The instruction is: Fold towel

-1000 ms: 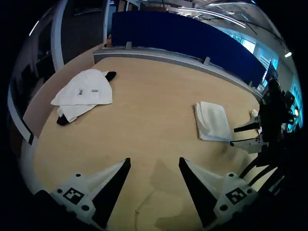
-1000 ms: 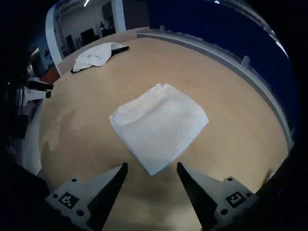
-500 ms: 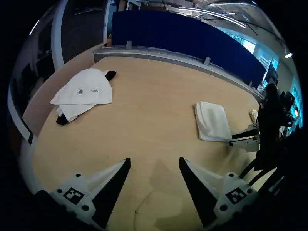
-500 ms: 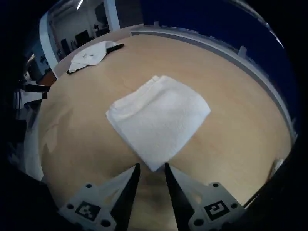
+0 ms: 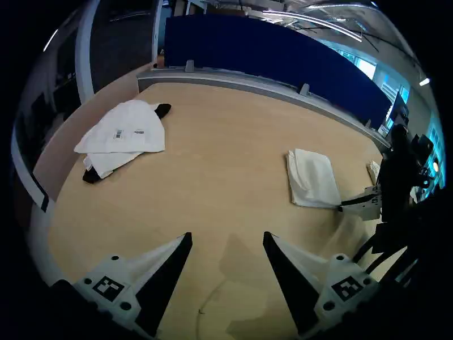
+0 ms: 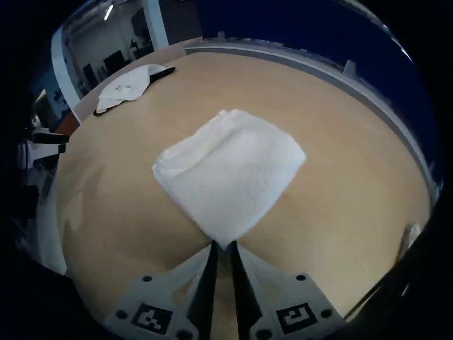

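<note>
A white towel (image 6: 232, 164), folded into a thick square, lies on the wooden table (image 6: 340, 170); in the left gripper view the towel (image 5: 311, 178) sits to the right. My right gripper (image 6: 223, 245) is shut on the towel's near corner, which is pinched between the two fingers. From the left gripper view, the right gripper (image 5: 345, 205) touches the towel's near right corner, held by a person in dark clothing. My left gripper (image 5: 226, 235) hangs open over bare table, well away from the towel.
A pile of white cloth with a black item under it (image 5: 122, 133) lies at the far left of the table. A blue partition (image 5: 272, 51) on a grey rail bounds the far edge. The table's curved edge runs along the left.
My right gripper has moved forward to the towel's near corner and its fingers have gone from wide open to shut on it. The left gripper has stayed still.
</note>
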Tool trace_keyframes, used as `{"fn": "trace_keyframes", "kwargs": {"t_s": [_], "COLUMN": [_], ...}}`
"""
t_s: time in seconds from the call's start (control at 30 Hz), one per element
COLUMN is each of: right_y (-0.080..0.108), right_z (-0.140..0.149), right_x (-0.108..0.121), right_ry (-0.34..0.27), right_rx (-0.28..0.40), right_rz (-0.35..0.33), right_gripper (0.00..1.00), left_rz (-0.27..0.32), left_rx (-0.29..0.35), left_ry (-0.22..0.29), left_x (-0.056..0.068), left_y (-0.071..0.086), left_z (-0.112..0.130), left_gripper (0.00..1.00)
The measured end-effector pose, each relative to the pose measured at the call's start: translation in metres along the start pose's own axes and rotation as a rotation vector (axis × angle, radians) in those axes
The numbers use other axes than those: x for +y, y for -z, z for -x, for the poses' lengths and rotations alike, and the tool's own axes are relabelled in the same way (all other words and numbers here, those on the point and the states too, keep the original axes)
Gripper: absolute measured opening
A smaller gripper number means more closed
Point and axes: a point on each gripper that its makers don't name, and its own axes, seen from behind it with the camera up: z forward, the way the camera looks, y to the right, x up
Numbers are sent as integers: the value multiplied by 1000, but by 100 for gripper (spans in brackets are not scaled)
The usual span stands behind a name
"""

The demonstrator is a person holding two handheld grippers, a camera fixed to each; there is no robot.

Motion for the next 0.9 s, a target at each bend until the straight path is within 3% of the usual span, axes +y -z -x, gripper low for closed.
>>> {"fn": "trace_keyframes", "kwargs": {"t_s": [0.4, 0.9], "right_y": [13, 98], "right_z": [-10, -112], "right_x": [0, 14], "right_ry": [-10, -11], "right_rx": [39, 241], "right_rz": [6, 26], "right_gripper": [5, 4], "left_rz": [-1, 12], "left_rx": [5, 50], "left_ry": [-2, -2], "left_x": [1, 7], "left_y": [3, 8], "left_z": [-2, -28], "left_gripper": [94, 93]}}
